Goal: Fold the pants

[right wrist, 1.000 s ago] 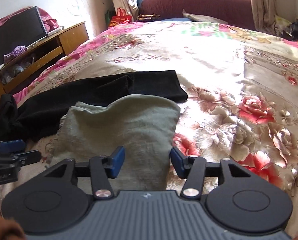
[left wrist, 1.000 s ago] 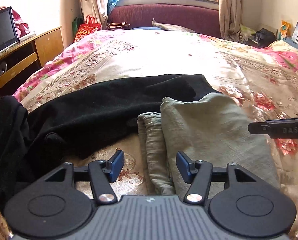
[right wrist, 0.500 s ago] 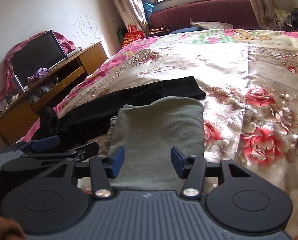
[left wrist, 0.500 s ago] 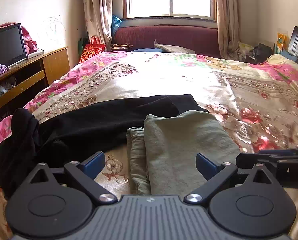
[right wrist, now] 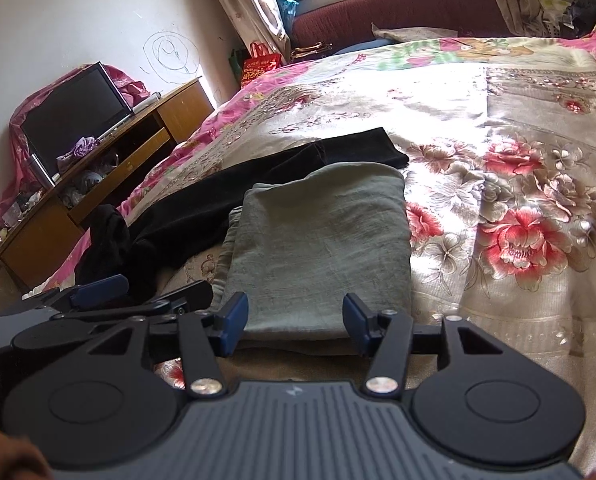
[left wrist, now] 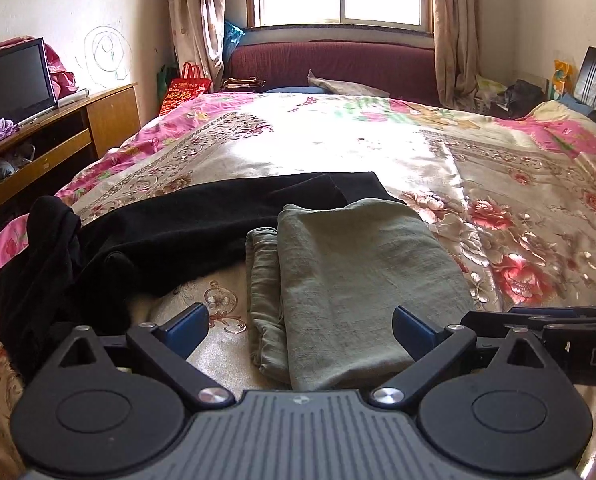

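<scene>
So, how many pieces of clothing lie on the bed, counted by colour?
Grey-green, folded linen pants: 1
Black, spread-out fabric garment: 1, as far as the views show
Total: 2
Both lie on the floral satin bedspread.

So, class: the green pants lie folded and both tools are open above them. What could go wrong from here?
1. The folded green pants sit near the bed's front edge; a nudge from the left tool or right tool might push them off.
2. Their far end overlaps the black pants; grabbing those next could drag the fold open.
3. The satin bedspread looks slippery, so layers may slide.
</scene>
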`<state>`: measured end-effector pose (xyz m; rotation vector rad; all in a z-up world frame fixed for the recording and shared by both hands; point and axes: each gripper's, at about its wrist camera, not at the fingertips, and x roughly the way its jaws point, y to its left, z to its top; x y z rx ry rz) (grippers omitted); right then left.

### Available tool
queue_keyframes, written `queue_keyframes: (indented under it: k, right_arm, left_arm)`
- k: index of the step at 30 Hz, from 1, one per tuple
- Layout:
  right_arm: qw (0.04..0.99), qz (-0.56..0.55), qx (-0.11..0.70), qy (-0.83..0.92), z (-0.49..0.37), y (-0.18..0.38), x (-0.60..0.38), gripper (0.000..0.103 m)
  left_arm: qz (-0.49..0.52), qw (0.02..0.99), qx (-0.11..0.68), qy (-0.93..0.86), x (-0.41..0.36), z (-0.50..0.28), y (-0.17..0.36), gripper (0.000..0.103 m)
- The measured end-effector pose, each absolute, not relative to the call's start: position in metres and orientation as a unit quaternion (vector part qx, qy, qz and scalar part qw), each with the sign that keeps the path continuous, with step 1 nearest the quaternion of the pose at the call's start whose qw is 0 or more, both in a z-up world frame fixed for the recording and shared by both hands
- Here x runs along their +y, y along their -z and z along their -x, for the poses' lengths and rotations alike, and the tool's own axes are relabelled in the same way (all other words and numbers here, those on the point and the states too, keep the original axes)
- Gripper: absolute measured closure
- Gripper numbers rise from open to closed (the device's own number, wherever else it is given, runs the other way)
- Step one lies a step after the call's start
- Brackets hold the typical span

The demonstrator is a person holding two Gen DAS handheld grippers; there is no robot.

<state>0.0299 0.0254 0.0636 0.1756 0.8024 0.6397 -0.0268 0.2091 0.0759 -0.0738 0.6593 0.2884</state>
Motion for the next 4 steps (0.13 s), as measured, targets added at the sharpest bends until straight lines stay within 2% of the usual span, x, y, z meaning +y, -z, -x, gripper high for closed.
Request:
queue_keyframes:
  k: [4]
  right_arm:
    - [0.867, -0.085, 0.385, -0.305, -0.0287, -0.0626, 0.0246, 0.049]
  left_arm:
    - [0.037, 0.935, 0.324, -0.141, 0.2083, 0.0259, -0.0753, 0.0]
